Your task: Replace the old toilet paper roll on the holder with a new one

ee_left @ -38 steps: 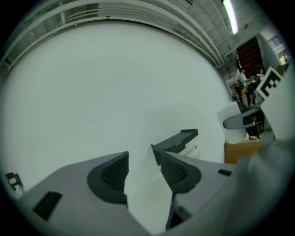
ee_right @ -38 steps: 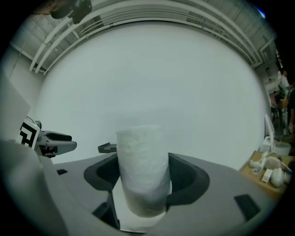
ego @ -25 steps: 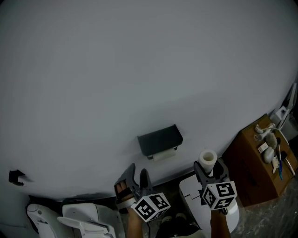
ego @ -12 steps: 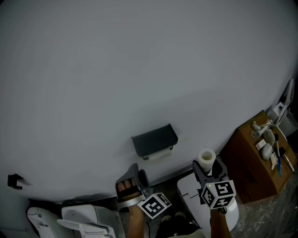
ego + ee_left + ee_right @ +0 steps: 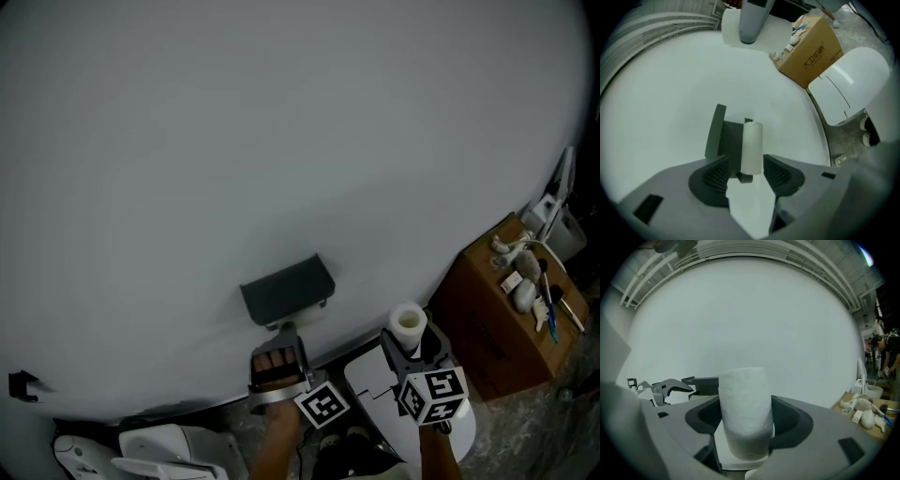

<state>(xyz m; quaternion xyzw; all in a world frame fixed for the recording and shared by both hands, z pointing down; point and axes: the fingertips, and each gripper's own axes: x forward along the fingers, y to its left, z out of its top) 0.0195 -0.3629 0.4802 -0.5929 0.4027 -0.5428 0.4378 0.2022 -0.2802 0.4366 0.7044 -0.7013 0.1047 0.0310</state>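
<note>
Though lately short of holder [image 5: 723, 138], left tongs [image 5: 746, 171] now agape around old roll [image 5: 752, 147]; right tongs [image 5: 745, 420] tight on new roll [image 5: 744, 404]

The new roll [image 5: 407, 323] is white, the holder [image 5: 286, 289] dark grey, the cardboard box [image 5: 497, 323] brown.

Your head camera looks steeply down from above the left gripper [image 5: 284, 333] and right gripper [image 5: 412, 345] onto the pale grey wall [image 5: 281, 141]. Your left gripper's camera faces the dark grey box-shaped holder [image 5: 723, 140] from close by; the head view shares that holder and the brown cardboard box [image 5: 808, 51]. Your right gripper's camera faces the same wall from farther back, the white paper roll [image 5: 745, 413] filling its foreground and the holder at its left.
</note>
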